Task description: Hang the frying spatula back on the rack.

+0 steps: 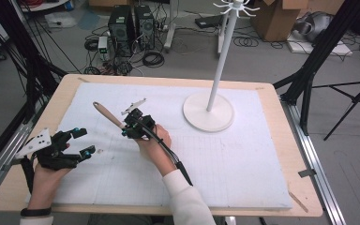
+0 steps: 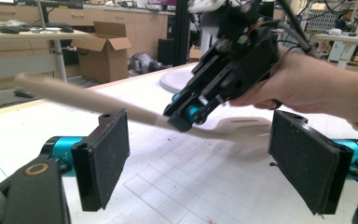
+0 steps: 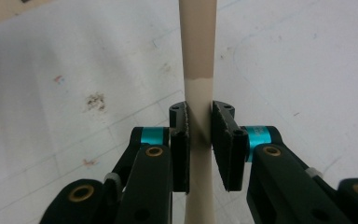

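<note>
Right gripper [image 1: 132,125] clamps spatula [image 1: 107,114] | left gripper [image 1: 82,142] jaws apart | white stand [image 1: 208,111] well clear

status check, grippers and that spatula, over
Right gripper shut on spatula, lifted off the mat. Left gripper open, holding nothing. White stand off to the right, not in the way.

Hidden, cropped and blurred parts

In the left gripper view the spatula [image 2: 242,128] handle smeared into blur toward the left of the frame, and the right gripper [image 2: 186,116] covered its neck. In the right gripper view, top and bottom edges cut the spatula off. The high view's top edge cropped the white stand [image 1: 208,111].
</note>
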The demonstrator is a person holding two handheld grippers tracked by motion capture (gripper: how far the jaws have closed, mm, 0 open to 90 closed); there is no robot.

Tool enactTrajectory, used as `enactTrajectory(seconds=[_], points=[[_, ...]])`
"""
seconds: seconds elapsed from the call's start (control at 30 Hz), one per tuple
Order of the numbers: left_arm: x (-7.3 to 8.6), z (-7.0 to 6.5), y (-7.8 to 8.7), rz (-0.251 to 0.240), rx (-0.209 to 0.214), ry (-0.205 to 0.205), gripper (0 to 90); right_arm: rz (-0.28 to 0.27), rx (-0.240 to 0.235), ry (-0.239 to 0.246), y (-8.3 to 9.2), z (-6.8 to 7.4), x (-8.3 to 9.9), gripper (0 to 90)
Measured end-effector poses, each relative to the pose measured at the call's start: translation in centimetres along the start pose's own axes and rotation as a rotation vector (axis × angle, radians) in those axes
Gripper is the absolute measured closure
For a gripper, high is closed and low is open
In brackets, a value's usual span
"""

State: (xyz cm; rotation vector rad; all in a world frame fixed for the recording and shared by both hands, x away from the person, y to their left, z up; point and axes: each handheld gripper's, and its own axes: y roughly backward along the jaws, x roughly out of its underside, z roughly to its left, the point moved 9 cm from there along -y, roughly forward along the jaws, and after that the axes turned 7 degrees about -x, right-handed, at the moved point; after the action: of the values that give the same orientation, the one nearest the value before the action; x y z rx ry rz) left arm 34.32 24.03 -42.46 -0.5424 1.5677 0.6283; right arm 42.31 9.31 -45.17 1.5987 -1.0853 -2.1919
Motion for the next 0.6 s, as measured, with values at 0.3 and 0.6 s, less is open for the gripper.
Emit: enactTrajectory(seconds=[0.3, 0.6], points=[[-0.7, -1.0, -0.5, -0.028, 0.026, 0.015, 20.9, -0.101, -0.026, 0.022, 4.2, 0.6, -0.1, 77.5], [-1.2, -2.5, -1.6, -0.043, 0.05, 0.029, 20.9, -0.216, 0.001, 0.057, 9.7, 0.5, 0.8, 77.5]])
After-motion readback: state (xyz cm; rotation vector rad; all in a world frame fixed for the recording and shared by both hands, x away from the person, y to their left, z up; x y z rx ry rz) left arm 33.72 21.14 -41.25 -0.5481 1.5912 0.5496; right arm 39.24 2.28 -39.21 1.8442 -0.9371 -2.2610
